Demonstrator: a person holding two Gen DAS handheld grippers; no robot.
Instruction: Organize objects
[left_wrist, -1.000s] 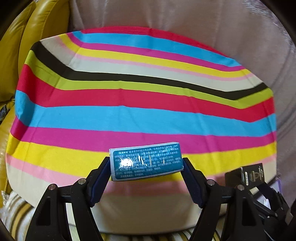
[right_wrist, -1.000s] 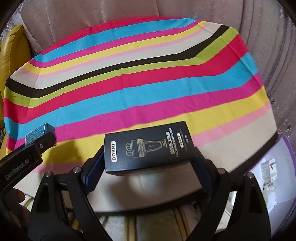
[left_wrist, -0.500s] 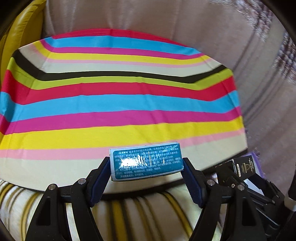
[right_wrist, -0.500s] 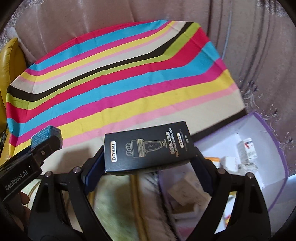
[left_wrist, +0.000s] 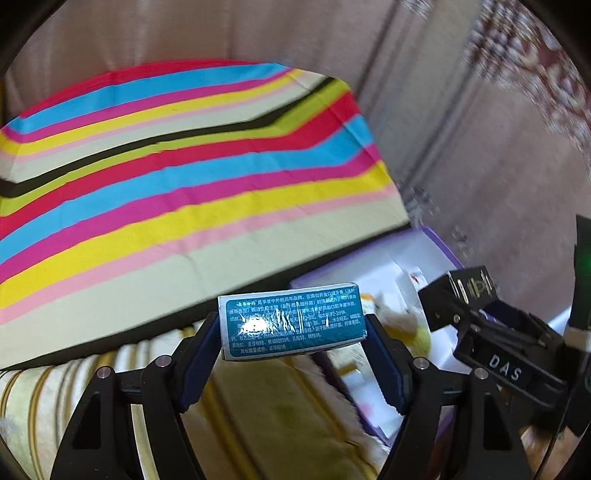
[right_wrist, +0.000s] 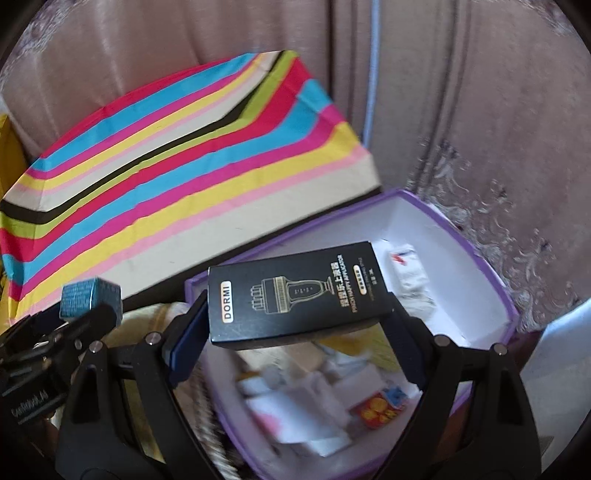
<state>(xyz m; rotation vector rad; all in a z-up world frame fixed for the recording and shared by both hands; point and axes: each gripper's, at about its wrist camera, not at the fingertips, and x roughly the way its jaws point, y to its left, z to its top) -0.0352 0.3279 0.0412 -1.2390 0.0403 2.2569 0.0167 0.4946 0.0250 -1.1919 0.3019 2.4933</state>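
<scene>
Tilting steeply downward, left gripper pinches teal box by its ends between its fingers, just past the striped tabletop edge, near the purple bin. Right gripper, angled down likewise, clamps black DORMI box end to end, held over the open bin among blurred small packages.
</scene>
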